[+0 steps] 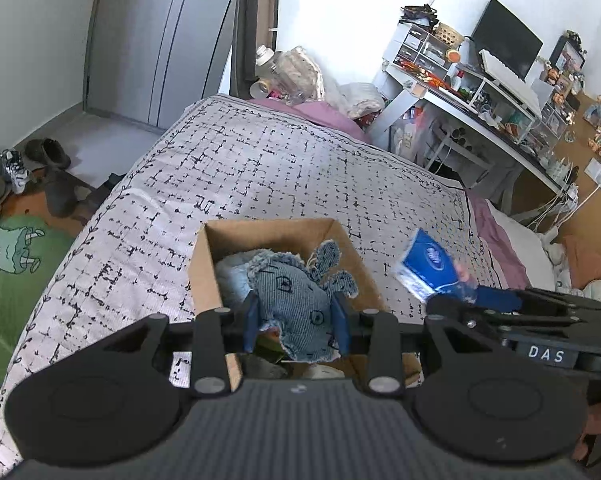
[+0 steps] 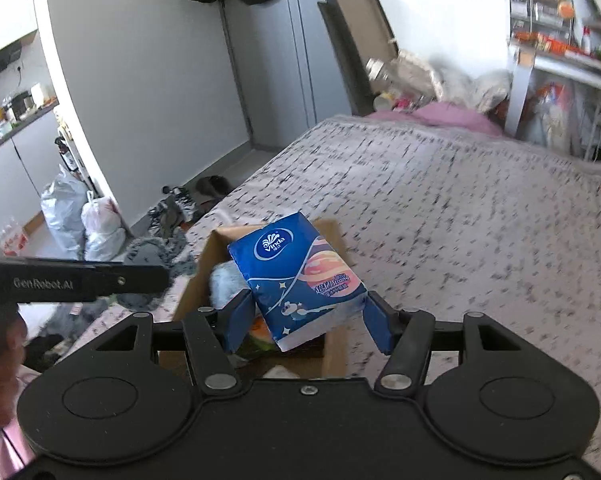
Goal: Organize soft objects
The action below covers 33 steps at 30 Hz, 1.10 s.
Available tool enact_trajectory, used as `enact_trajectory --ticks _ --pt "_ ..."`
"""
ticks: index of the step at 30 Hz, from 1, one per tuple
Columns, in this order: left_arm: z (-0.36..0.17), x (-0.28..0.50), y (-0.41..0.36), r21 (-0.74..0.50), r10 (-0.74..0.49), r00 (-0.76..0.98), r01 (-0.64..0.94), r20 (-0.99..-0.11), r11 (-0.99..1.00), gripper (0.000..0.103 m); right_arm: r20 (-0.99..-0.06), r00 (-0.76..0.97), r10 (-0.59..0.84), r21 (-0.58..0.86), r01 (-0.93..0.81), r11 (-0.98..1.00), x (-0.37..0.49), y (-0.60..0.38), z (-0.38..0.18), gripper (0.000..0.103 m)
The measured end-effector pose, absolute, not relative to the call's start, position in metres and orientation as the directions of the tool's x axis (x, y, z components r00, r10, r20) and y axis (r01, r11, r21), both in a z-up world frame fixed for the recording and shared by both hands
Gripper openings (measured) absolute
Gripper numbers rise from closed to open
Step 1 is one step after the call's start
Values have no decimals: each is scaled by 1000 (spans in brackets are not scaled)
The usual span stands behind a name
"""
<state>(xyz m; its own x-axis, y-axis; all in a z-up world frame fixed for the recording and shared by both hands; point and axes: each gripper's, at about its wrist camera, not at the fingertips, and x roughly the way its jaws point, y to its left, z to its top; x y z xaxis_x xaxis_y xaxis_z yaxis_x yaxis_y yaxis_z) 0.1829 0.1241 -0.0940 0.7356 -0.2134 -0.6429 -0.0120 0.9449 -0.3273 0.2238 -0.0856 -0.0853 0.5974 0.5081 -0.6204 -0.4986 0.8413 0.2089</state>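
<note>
An open cardboard box [image 1: 204, 264] stands on the bed, with a pale blue fluffy item [image 1: 230, 276] and other soft things inside. My left gripper [image 1: 296, 322] is shut on a denim elephant toy [image 1: 296, 300] and holds it over the box. My right gripper [image 2: 306, 316] is shut on a blue tissue pack [image 2: 296, 276] and holds it above the same box [image 2: 334, 344]. The tissue pack [image 1: 428, 266] also shows in the left wrist view, just right of the box, with the right gripper's body behind it.
The bed has a white cover with black marks [image 1: 260, 160]. A cluttered desk with a monitor [image 1: 504, 44] stands to the right. Shoes [image 1: 48, 156] and a green mat [image 1: 16, 260] lie on the floor at left. Plastic bags [image 2: 80, 224] sit by the wall.
</note>
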Motion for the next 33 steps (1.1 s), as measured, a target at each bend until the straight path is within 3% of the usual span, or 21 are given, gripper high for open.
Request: enact_trajectory --ticks 3,5,8,23,26,31,33 --pt "-98 183 129 -334 -217 732 -15 -645 943 36 -648 581 492 184 -507 842 224 -72 -93 61" --pt "-99 184 131 -335 -219 731 -14 -647 942 36 -678 571 463 171 -490 855 227 -69 -98 70" --pt "-100 185 132 -336 -221 731 -12 -646 942 36 -676 568 468 190 -480 856 226 -72 -100 74" --pt "-98 220 109 -353 -269 729 39 -630 935 36 -683 609 404 162 -413 896 231 -112 -100 79" --pt "-95 226 98 -355 -287 732 65 -618 932 42 -678 618 398 163 -401 901 233 -122 -99 79" --pt "-95 227 92 -387 -309 725 64 -616 920 78 -671 623 402 188 -381 905 233 -133 -96 79" --pt "-93 223 93 -374 -294 725 54 -623 926 79 -666 623 409 203 -377 904 233 -137 -95 79"
